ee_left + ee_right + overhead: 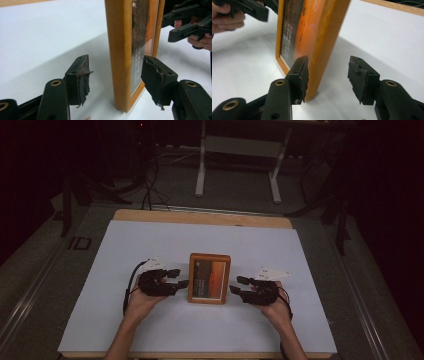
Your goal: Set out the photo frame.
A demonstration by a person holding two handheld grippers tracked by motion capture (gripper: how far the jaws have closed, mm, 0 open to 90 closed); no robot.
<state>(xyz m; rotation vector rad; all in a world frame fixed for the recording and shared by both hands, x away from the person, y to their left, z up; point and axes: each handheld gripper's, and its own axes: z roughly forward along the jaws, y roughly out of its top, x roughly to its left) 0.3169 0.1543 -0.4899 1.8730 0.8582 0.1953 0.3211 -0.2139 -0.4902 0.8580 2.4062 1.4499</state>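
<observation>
White tabletop (150,245), framed picture (209,278) between both open tools

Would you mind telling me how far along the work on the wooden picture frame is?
Done: the picture frame stands on the white sheet. In hand: the left tool and right tool straddle its side edges, jaws open, pads apart from the wood. Left: closing and lifting, probably.

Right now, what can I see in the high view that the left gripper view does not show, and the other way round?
High view alone: the person's forearms, the whole white sheet, the wooden table edge and floor behind. Left gripper view alone: the left gripper close up, its worn pads standing apart around the picture frame edge. Both: the frame and the right gripper, open beside it.
</observation>
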